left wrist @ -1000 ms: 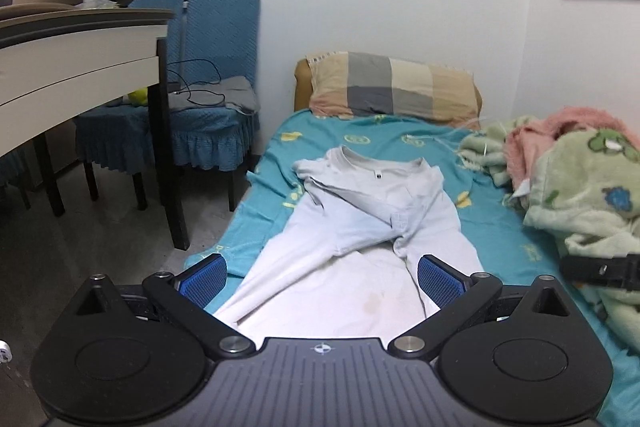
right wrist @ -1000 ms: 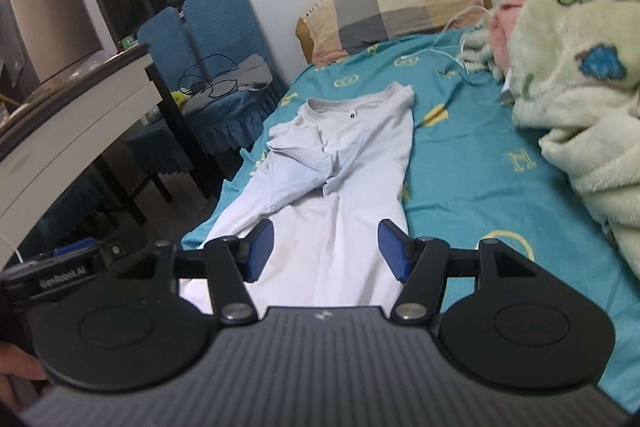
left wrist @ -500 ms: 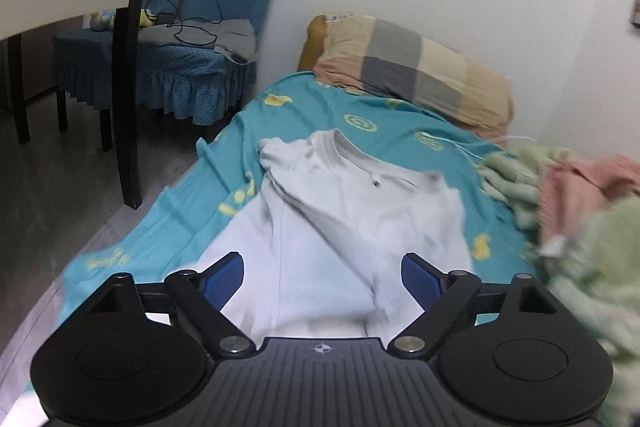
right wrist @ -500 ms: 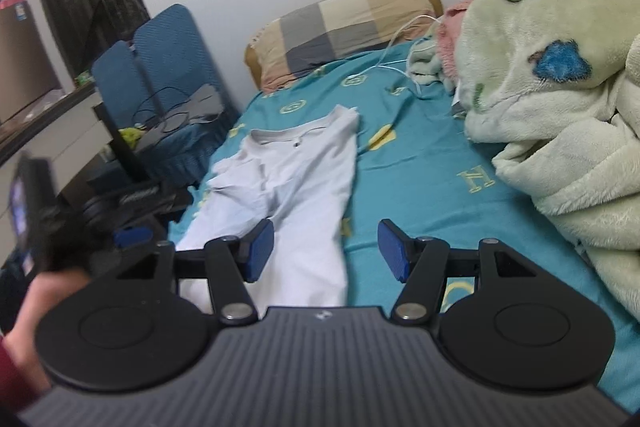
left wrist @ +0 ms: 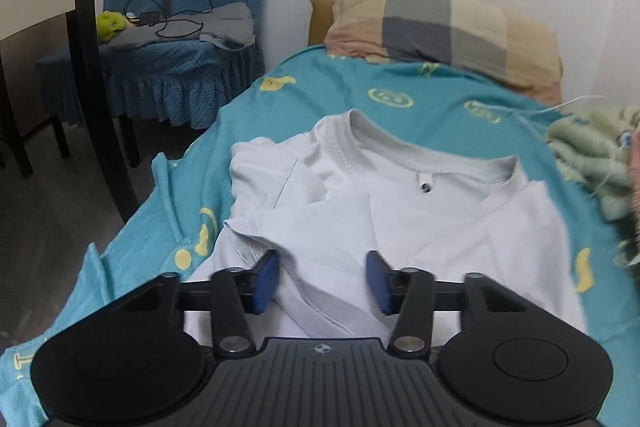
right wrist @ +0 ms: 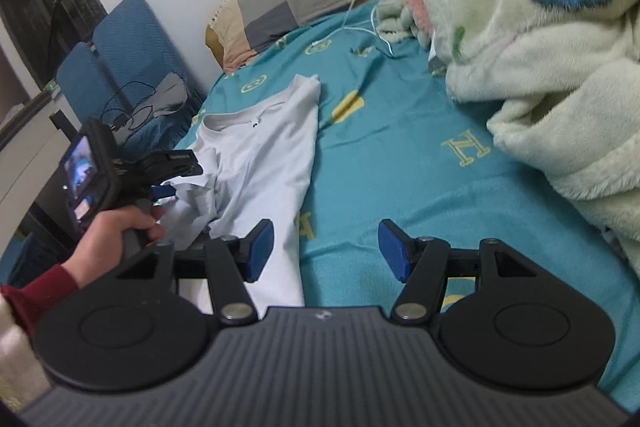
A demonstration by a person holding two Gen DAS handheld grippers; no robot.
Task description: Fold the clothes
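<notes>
A white T-shirt [left wrist: 420,227] lies on the teal bed sheet [left wrist: 400,95], collar toward the pillow, both sleeves folded in over the chest. My left gripper [left wrist: 323,281] is open, low over the folded left sleeve, its pads astride a sleeve fold. In the right wrist view the shirt [right wrist: 272,155] lies left of centre and the hand-held left gripper [right wrist: 164,191] hovers at its left sleeve. My right gripper [right wrist: 326,251] is open and empty over the shirt's right edge and the bare sheet [right wrist: 400,147].
A checked pillow [left wrist: 440,19] lies at the bed head. A fluffy green blanket [right wrist: 540,47] piles along the right side, with a white cable [right wrist: 360,11] near it. Blue chairs [left wrist: 180,27] and a table leg [left wrist: 100,87] stand left of the bed.
Both grippers have moved forward up the bed toward the collar. The left gripper has dropped low over the left sleeve and its jaws have narrowed. The right has swung right over the sheet.
</notes>
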